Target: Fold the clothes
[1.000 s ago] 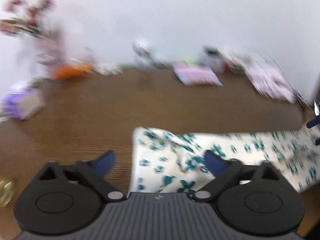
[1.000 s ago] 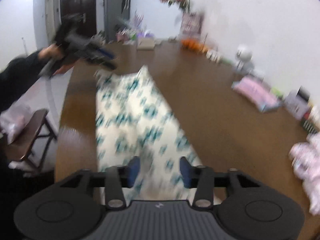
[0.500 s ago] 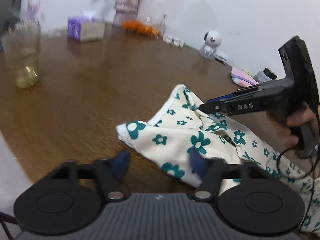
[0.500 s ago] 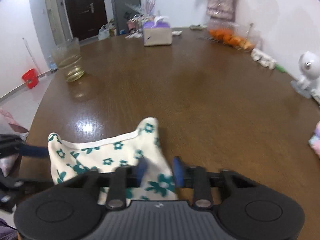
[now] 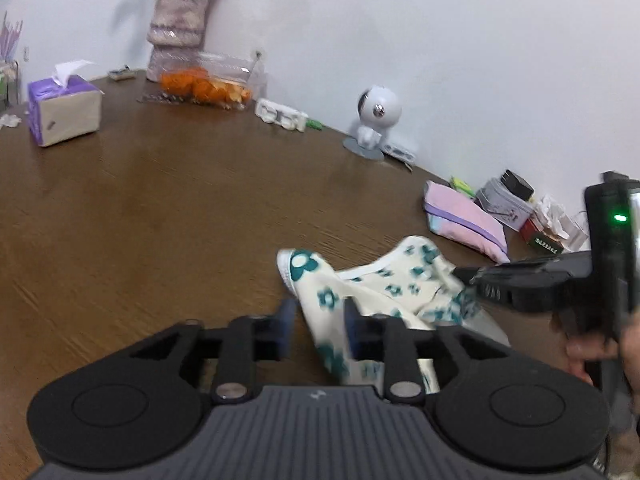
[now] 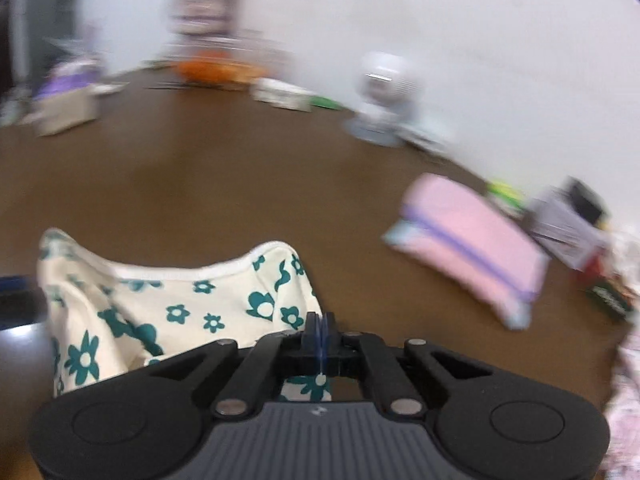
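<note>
A cream garment with teal flowers (image 5: pixel 360 292) lies bunched on the brown wooden table (image 5: pixel 160 220). My left gripper (image 5: pixel 319 320) straddles its near-left corner. Its jaws are closing with the cloth between them, and the left pad still stands clear of the fabric. In the left wrist view my right gripper (image 5: pixel 464 274) comes in from the right, held by a hand (image 5: pixel 588 352), its tip at the garment's other corner. The right wrist view shows that gripper (image 6: pixel 320 326) shut, with the hem of the garment (image 6: pixel 180 304) pinched at the pads.
Along the wall stand a tissue box (image 5: pixel 64 110), a vase (image 5: pixel 178 32), a clear container of oranges (image 5: pixel 208 84), a small white camera (image 5: pixel 376 120), a folded pink cloth (image 5: pixel 464 216) and some boxes (image 5: pixel 508 200). Bare tabletop stretches left of the garment.
The right gripper's jaws went from apart to shut on the garment's corner. The left jaws narrowed around the other corner. Both grippers swept along the table, and the garment is now gathered up.
</note>
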`<act>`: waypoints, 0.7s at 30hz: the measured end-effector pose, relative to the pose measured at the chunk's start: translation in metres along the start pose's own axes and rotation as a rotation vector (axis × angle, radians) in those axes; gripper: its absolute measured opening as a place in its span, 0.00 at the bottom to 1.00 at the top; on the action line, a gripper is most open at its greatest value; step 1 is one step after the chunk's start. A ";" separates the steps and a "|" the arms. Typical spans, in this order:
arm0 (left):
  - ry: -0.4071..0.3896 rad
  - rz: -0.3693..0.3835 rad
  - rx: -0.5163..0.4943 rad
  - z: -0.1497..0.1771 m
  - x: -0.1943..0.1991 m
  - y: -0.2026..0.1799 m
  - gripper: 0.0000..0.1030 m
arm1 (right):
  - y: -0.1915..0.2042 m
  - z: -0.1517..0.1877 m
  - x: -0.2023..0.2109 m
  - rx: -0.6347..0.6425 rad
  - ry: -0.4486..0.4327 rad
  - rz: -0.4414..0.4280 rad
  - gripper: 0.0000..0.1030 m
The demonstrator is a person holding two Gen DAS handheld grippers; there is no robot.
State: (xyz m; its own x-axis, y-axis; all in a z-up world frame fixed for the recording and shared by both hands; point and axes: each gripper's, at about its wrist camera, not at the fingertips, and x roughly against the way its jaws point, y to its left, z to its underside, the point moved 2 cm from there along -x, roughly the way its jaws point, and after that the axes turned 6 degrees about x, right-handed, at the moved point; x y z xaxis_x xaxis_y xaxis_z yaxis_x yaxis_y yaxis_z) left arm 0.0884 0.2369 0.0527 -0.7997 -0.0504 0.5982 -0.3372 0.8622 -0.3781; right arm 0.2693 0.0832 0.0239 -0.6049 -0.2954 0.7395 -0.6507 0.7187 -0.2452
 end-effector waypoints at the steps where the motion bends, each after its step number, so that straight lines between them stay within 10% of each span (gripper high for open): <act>1: -0.001 0.025 -0.003 0.002 0.003 -0.006 0.48 | -0.018 0.003 -0.003 -0.030 0.013 0.043 0.00; 3: -0.010 0.073 -0.073 0.015 0.014 -0.021 0.63 | -0.052 0.012 -0.007 -0.086 0.042 0.112 0.00; 7: 0.055 0.091 -0.210 0.052 0.022 -0.053 0.64 | -0.100 0.044 0.029 -0.142 -0.031 0.062 0.18; 14: 0.155 0.247 -0.453 0.123 0.056 -0.115 0.64 | -0.119 0.165 0.137 -0.192 0.140 -0.370 0.25; 21: 0.201 0.366 -0.730 0.220 0.098 -0.172 0.63 | -0.080 0.293 0.224 -0.224 0.099 -0.236 0.22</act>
State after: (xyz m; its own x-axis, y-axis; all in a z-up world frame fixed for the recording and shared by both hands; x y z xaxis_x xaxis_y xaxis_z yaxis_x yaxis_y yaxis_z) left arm -0.0409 -0.0273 0.0213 -0.6693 0.3270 0.6672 0.3872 0.9199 -0.0623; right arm 0.0512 -0.2248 0.0248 -0.3947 -0.4158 0.8193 -0.6442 0.7611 0.0759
